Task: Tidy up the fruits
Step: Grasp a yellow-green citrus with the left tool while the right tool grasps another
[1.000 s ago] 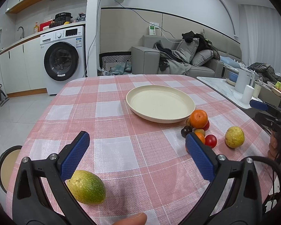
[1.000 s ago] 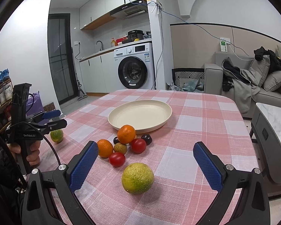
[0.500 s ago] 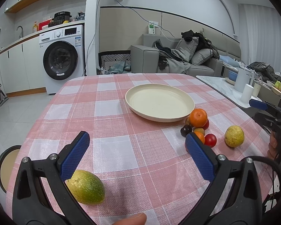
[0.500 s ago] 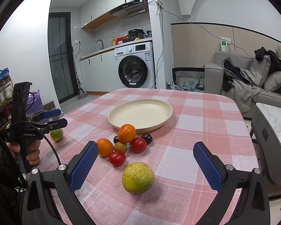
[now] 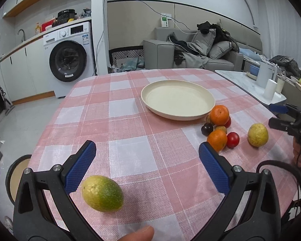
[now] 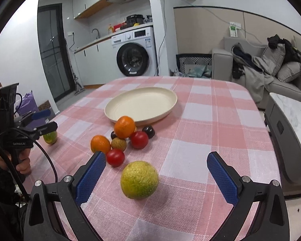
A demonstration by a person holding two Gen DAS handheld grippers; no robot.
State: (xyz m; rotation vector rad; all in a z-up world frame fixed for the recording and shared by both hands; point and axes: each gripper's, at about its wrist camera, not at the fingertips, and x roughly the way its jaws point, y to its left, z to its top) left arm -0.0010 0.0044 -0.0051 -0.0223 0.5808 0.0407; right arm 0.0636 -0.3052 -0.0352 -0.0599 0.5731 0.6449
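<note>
With both tongs, left (image 5: 146, 156) and right (image 6: 155, 168), released, the lime (image 5: 102, 193) at 7 o'clock on the table (image 5: 130, 120) may roll off if nudged.

Woven pink-and-white checked cloth (image 6: 210, 120) over the surface, matt cream plate (image 6: 170, 100) with smooth finish, pebbled rind on yellow-green citrus (image 6: 139, 179), glossy red tomatoes (image 6: 139, 139), textured blue claw pads (image 6: 220, 175) on black plastic arms.
</note>
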